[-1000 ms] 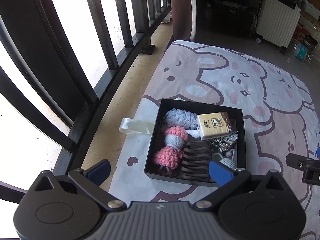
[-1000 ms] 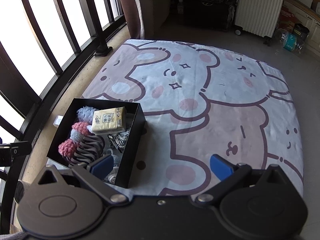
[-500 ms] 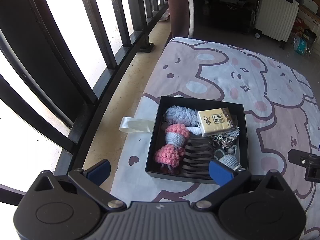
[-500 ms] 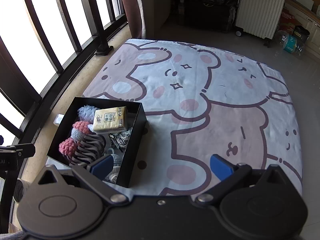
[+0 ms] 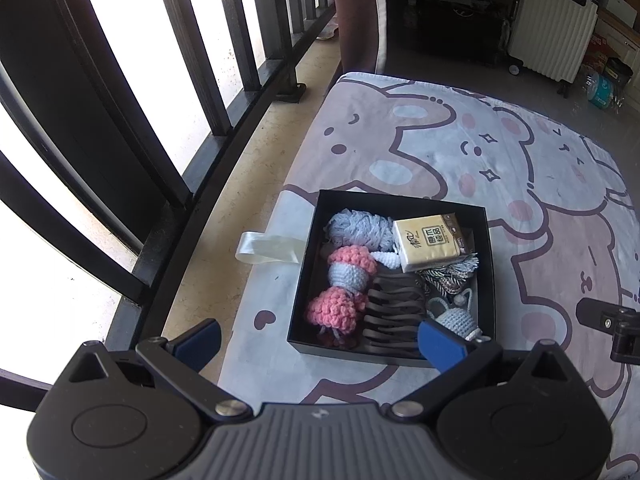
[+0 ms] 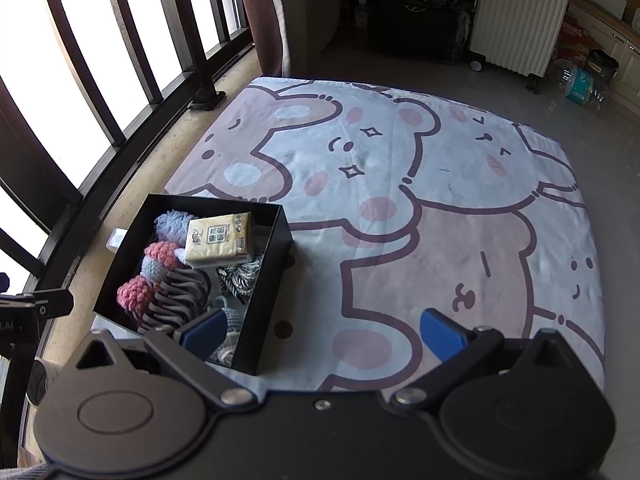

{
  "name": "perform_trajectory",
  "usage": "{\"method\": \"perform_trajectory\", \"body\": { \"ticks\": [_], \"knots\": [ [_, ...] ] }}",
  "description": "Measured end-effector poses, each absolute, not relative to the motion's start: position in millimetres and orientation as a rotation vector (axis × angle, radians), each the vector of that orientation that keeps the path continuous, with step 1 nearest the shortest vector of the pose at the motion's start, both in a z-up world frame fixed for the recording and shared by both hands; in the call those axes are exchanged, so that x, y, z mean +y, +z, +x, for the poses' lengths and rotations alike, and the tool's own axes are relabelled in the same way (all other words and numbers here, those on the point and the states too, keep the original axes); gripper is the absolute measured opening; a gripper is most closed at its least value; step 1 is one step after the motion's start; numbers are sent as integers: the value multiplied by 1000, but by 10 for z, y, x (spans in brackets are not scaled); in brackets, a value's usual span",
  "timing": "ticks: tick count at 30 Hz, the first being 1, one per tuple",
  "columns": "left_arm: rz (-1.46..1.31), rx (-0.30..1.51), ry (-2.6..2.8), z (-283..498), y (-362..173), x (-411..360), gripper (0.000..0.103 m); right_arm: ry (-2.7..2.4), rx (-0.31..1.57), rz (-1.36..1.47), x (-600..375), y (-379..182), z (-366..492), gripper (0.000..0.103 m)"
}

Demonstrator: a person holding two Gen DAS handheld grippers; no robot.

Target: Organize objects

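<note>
A black open box [image 5: 400, 199] [image 6: 272, 280] sits on the left part of a bear-print blanket [image 5: 480, 152] [image 6: 400, 184]. In it lie a yellow tissue pack [image 5: 430, 242] [image 6: 220, 238], pink crochet pieces [image 5: 334, 310] [image 6: 136, 292], a pale blue yarn ball [image 5: 356, 228], a dark claw hair clip [image 5: 394, 316] [image 6: 180, 296] and striped cord [image 5: 444, 280]. My left gripper [image 5: 320, 340] is open and empty above the box's near edge. My right gripper [image 6: 322, 330] is open and empty, to the right of the box.
Black window railings [image 5: 192, 60] [image 6: 80, 64] run along the left beside a stone ledge [image 5: 224, 216]. A white ribbon loop [image 5: 268, 246] lies left of the box. A white suitcase [image 5: 552, 32] [image 6: 516, 24] and dark furniture stand at the back.
Both grippers have drawn back and risen slightly; the box sits a little farther away in both views. Nothing in the box has moved.
</note>
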State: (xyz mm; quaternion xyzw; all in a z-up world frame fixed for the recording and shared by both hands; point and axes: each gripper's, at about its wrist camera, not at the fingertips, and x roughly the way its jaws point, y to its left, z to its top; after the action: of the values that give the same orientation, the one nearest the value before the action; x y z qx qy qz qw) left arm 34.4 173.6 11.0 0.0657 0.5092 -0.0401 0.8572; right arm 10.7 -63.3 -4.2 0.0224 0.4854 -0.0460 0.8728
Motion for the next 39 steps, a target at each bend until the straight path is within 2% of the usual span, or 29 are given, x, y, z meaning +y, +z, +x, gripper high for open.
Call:
{"method": "perform_trajectory", "body": {
  "ticks": [39],
  "knots": [
    [133, 1074, -91, 347, 83, 1688, 103, -96, 1015, 44, -634, -48, 109, 103]
  ]
}}
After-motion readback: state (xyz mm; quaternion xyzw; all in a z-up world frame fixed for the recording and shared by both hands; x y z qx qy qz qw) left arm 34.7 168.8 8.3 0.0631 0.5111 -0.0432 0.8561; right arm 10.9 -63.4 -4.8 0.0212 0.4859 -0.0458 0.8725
